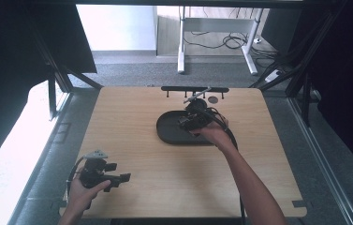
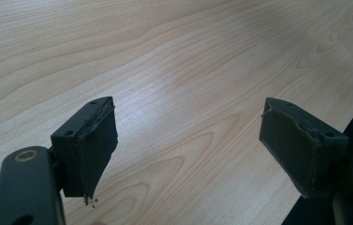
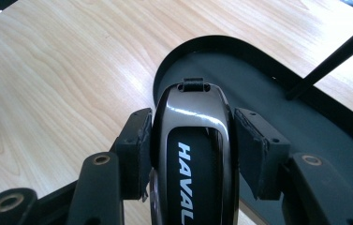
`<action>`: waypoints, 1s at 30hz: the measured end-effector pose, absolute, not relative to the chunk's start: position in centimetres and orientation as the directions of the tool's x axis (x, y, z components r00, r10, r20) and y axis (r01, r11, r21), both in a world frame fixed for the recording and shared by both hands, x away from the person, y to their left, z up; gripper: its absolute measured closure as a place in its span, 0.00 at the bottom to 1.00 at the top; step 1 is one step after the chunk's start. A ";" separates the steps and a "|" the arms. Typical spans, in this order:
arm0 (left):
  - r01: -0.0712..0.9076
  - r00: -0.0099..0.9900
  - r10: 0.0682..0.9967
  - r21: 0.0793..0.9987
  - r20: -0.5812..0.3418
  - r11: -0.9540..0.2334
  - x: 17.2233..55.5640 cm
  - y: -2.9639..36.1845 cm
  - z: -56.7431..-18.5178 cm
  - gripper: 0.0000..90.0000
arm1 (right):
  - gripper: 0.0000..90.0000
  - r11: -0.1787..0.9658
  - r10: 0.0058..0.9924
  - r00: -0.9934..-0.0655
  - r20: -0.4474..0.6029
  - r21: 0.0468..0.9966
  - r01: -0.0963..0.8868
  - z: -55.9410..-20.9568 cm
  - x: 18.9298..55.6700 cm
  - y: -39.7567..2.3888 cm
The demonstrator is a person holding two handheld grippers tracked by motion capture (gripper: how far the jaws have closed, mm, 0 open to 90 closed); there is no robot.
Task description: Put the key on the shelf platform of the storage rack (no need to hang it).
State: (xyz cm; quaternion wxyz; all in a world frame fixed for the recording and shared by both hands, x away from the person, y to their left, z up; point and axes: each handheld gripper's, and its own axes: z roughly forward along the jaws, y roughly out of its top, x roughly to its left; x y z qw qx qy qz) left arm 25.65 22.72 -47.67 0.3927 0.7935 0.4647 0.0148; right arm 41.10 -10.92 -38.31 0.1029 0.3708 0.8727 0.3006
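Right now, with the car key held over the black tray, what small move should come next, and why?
Probably lower the right tongs a little toward the tray. They are shut on the car key, which hangs over the tray's rim, so releasing there seems the likely aim.

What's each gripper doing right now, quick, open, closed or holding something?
Left gripper: open, nothing between the jaws.
Right gripper: shut on the black car key, over the black tray.
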 end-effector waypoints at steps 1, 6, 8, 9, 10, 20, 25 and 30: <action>0.726 0.568 0.749 0.637 -0.341 -0.261 25.7 22.7 -47.7 0.22 | 0.55 0.539 0.715 -0.698 0.043 0.603 0.589 -38.2 41.4 -11.0; 0.726 0.568 0.749 0.637 -0.341 -0.260 25.7 22.8 -47.7 0.22 | 0.55 0.529 0.726 -0.686 0.044 0.603 0.597 -38.2 41.9 -11.2; 0.726 0.568 0.749 0.637 -0.342 -0.260 25.7 22.8 -47.7 0.22 | 0.55 0.525 0.730 -0.682 0.043 0.603 0.601 -38.2 42.2 -11.3; 0.725 0.569 0.748 0.637 -0.341 -0.261 25.7 22.7 -47.7 0.22 | 0.55 0.520 0.735 -0.676 0.042 0.604 0.603 -38.1 42.4 -11.4; 0.725 0.569 0.748 0.637 -0.341 -0.261 25.7 22.7 -47.7 0.22 | 0.55 0.520 0.735 -0.676 0.042 0.604 0.603 -38.1 42.4 -11.4; 0.726 0.569 0.748 0.635 -0.342 -0.263 25.7 22.7 -47.7 0.22 | 0.55 0.494 0.766 -0.642 0.036 0.606 0.623 -38.5 43.5 -12.1; 0.727 0.569 0.748 0.634 -0.341 -0.264 25.7 22.7 -47.8 0.22 | 0.55 0.476 0.779 -0.626 0.040 0.613 0.631 -38.6 44.0 -12.4; 0.726 0.572 0.746 0.633 -0.341 -0.267 25.7 22.6 -47.8 0.22 | 0.55 0.464 0.795 -0.606 0.033 0.611 0.642 -38.9 44.5 -12.8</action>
